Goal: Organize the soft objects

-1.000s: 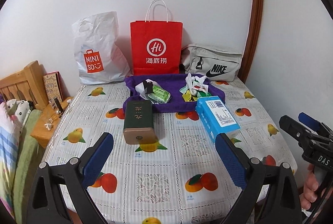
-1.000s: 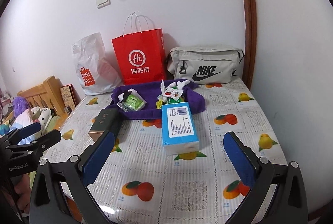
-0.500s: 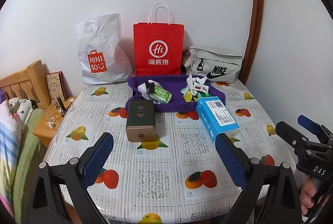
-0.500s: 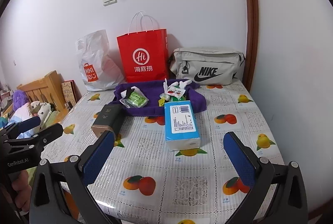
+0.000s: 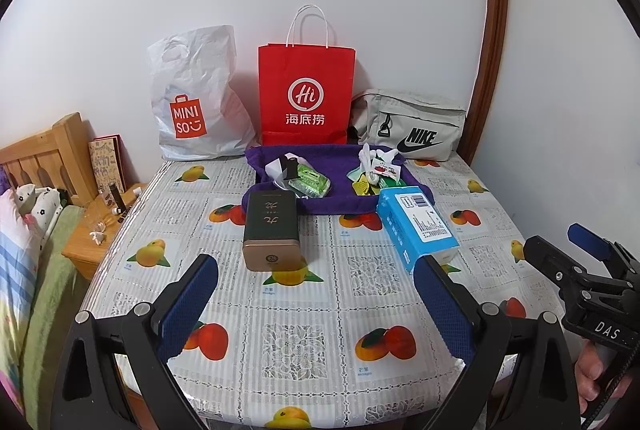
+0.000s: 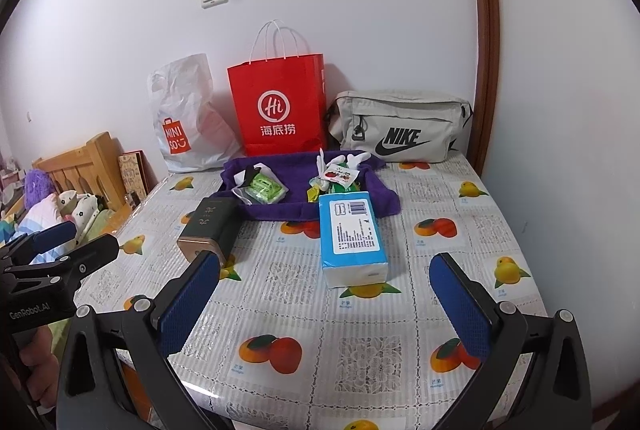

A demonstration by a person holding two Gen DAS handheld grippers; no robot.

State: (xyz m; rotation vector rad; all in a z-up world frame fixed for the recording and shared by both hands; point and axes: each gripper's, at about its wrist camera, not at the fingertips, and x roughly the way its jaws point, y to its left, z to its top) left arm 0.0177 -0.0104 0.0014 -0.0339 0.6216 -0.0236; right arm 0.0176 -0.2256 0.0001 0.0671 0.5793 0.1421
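A purple towel (image 5: 340,166) (image 6: 296,170) lies at the table's far middle with a green packet (image 5: 310,184) (image 6: 264,188) and small white and yellow packets (image 5: 376,170) (image 6: 338,174) on it. A blue tissue pack (image 5: 416,226) (image 6: 352,234) and a dark green tin (image 5: 272,230) (image 6: 208,226) lie in front of it. My left gripper (image 5: 316,294) is open and empty over the near table. My right gripper (image 6: 324,294) is open and empty, short of the tissue pack.
A white Miniso bag (image 5: 196,102), a red paper bag (image 5: 306,94) and a grey Nike bag (image 5: 412,130) stand against the back wall. A wooden bedside stand (image 5: 92,234) and a bed (image 5: 24,230) are left of the fruit-print table (image 5: 300,330). A wall is on the right.
Both grippers have drawn back and risen slightly, so more of the near table edge shows. The objects have not moved.
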